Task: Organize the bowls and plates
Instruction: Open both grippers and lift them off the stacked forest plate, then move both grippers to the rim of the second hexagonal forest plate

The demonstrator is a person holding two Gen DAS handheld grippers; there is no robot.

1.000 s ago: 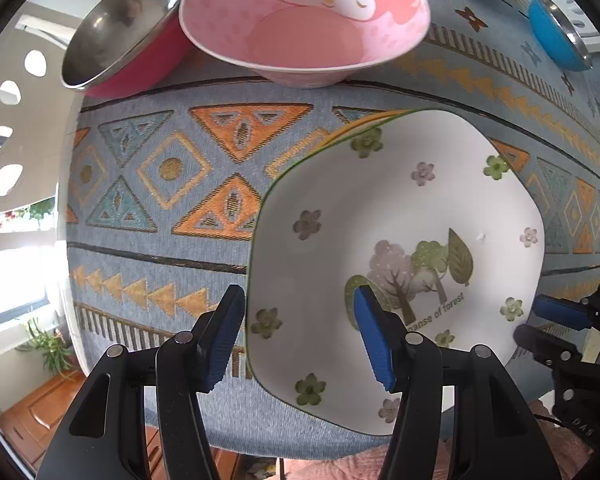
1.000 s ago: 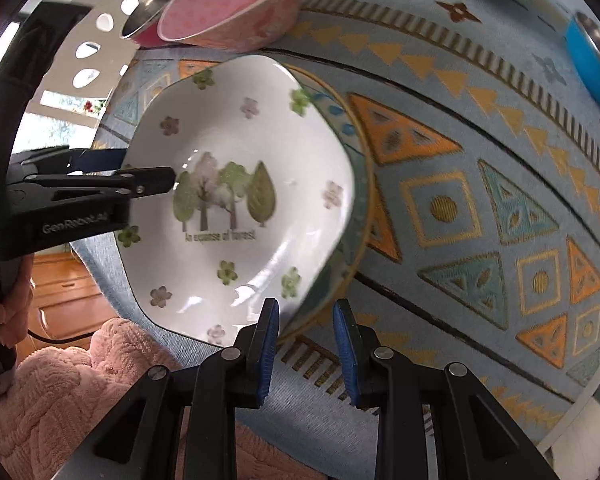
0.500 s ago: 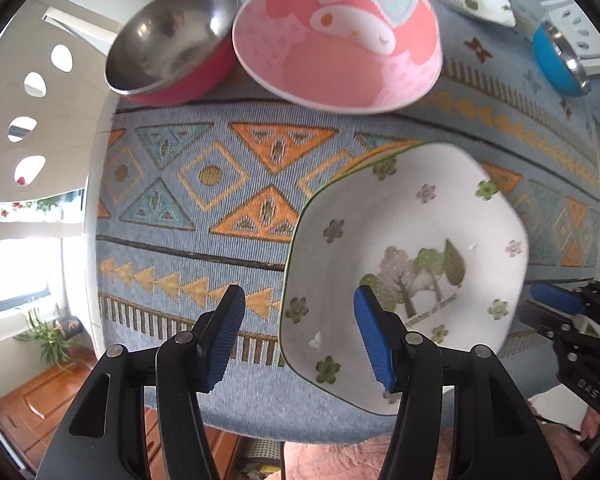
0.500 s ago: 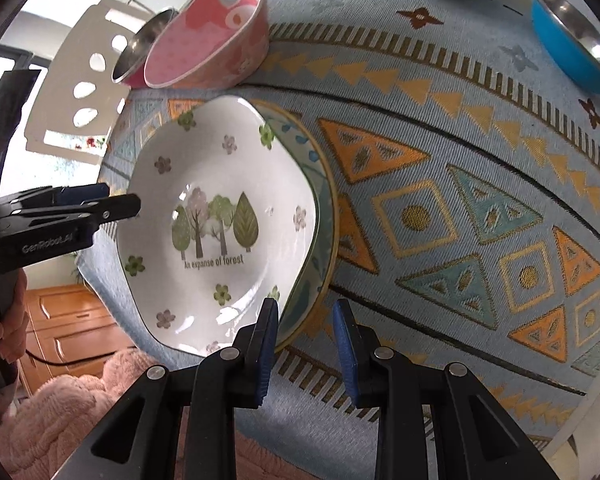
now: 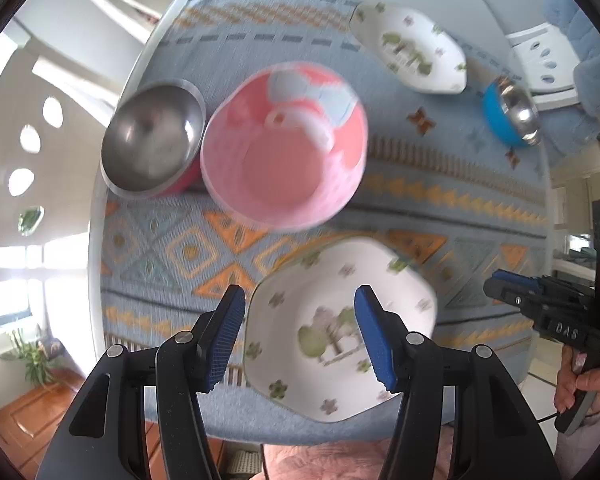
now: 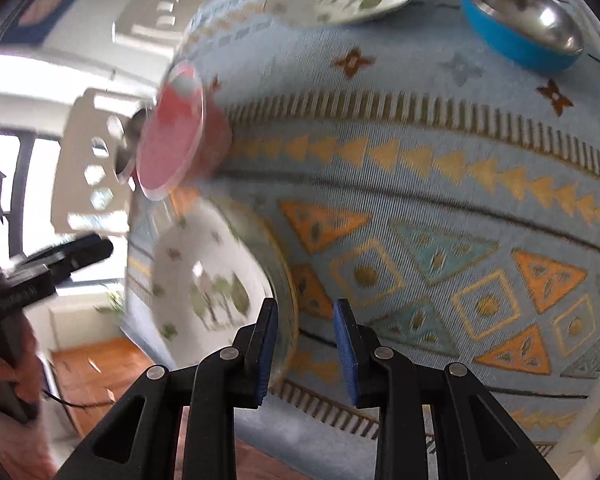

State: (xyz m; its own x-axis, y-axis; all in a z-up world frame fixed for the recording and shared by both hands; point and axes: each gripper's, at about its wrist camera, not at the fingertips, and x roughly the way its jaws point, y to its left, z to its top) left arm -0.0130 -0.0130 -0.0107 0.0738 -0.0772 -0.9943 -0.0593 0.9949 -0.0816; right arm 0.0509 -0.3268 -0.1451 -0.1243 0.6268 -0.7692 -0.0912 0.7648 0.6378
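a round table under a blue patterned cloth (image 5: 440,184), white chairs around it. my read: sorting is barely begun. near my edge one tree-print plate (image 5: 340,332) sits on a glass plate (image 6: 286,300); its twin (image 5: 412,50) lies well apart at the far side. the pink bowl (image 5: 284,148) sits just beside a steel bowl (image 5: 152,136), the blue bowl (image 5: 510,114) far off. every dish looks empty. my left gripper (image 5: 298,338) hangs spread above the near plate, pinching nothing; my right gripper (image 6: 305,354) is narrowly parted, empty.

Both grippers (image 5: 300,336) (image 6: 306,350) are black with silver screws and ribbed blue jaws.
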